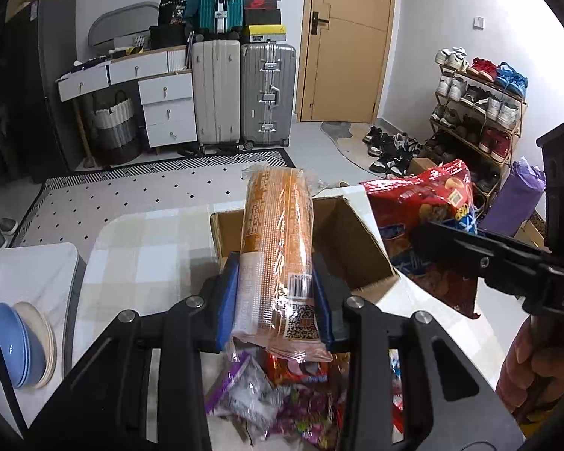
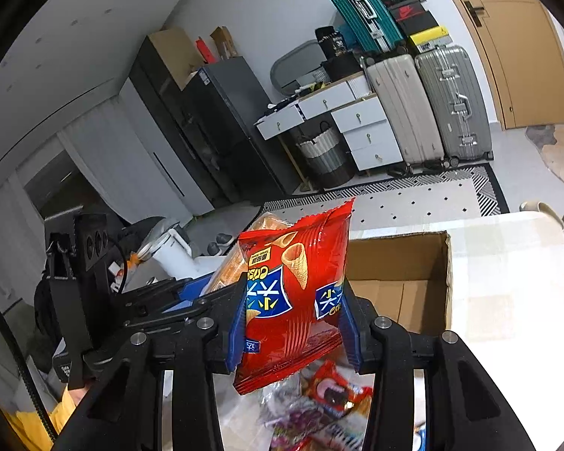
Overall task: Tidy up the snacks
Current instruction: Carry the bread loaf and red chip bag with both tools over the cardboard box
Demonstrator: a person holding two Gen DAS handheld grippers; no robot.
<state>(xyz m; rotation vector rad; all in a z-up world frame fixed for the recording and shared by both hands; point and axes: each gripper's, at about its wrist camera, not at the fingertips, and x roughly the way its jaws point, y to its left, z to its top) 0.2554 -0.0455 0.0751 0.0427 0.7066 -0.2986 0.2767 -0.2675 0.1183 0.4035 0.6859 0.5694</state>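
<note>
Orange cracker pack (image 1: 278, 248), clear wrap with barcode and QR code, is pinched near its bottom end between the left jaws, standing up and leaning away over the open cardboard box (image 1: 357, 248). Red corn-cone chip bag (image 2: 297, 293) sits squeezed between the right jaws, upright. Loose snack packets (image 2: 319, 402) lie piled below both.

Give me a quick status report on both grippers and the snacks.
Left gripper shut on orange cracker pack. Right gripper shut on red chip bag. Both above open cardboard box. Nothing blocking.
</note>
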